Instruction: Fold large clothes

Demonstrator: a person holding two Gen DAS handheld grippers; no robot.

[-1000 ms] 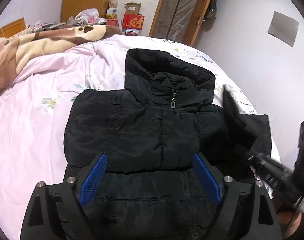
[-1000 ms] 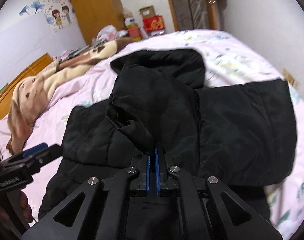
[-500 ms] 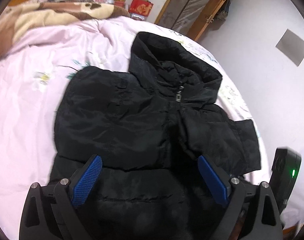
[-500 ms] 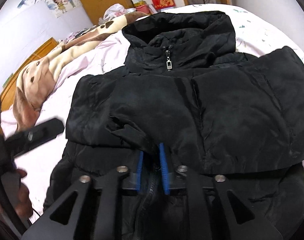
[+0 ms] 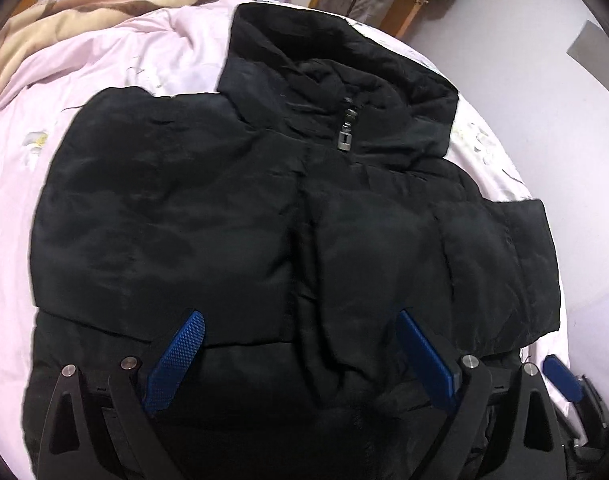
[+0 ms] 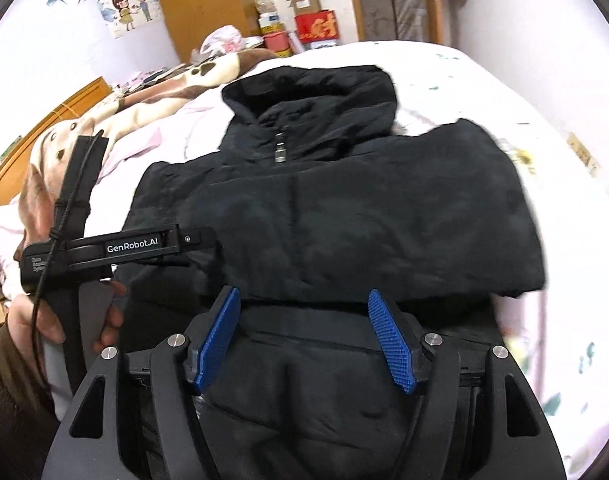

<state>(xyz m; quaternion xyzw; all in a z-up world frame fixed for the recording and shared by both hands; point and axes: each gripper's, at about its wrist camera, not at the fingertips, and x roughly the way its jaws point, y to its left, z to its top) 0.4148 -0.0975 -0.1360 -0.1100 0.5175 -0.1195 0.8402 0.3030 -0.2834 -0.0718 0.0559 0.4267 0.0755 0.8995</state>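
Right wrist view: I see the black jacket (image 6: 336, 216) flat on the pink bedspread (image 6: 564, 300), bare sheet to its right and far side. My right gripper (image 6: 304, 340) hangs spread over its near hem; the left gripper (image 5: 300, 360), also spread and empty, reads "GenRobot.AI".

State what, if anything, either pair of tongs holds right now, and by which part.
Nothing: both the left tongs and right tongs are open above the black jacket.
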